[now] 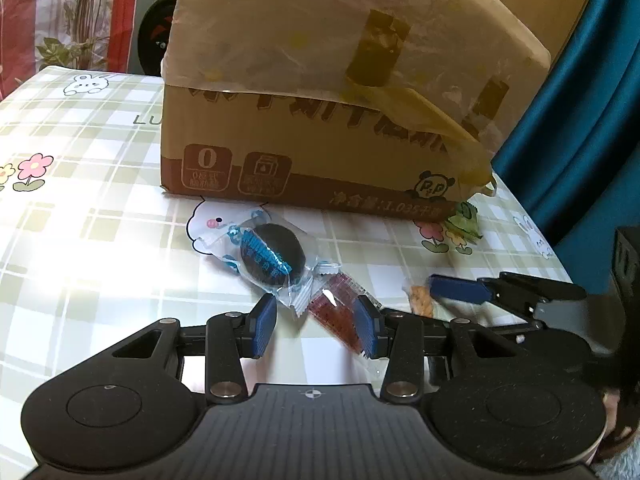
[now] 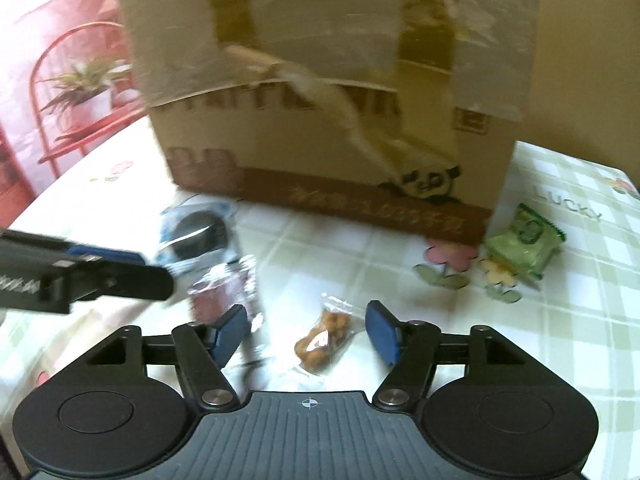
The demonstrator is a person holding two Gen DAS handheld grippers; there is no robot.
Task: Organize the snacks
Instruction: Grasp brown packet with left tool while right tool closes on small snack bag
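On the left of the checked tablecloth (image 1: 100,240) nothing of the task is laid; the bare cloth there is only lit by glare. Further right, the cardboard box (image 1: 320,120) is stood at the back of the table, its top wrapped in plastic film and tape, so it is probably meant as the container for the snacks, though its opening cannot be seen. Just in front of it the dark round cake in a clear wrapper (image 1: 272,260) is laid flat, and touching its near corner the red jelly packet (image 1: 340,312) is found. The left gripper (image 1: 316,328) is held low over these, its jaws narrowed yet not pressed on anything: the red packet's end is seen beside the right pad, but no grip is shown, and the space between the pads is empty. To the right of that, the small bag of golden nuts (image 2: 324,336) is lain on the cloth between the spread jaws of the right gripper (image 2: 308,336), which is released and touching nothing; it is judged to be lined up for a pick. Farthest right, the green wrapped biscuit (image 2: 524,244) is left beside the box's corner, well apart from both grippers.
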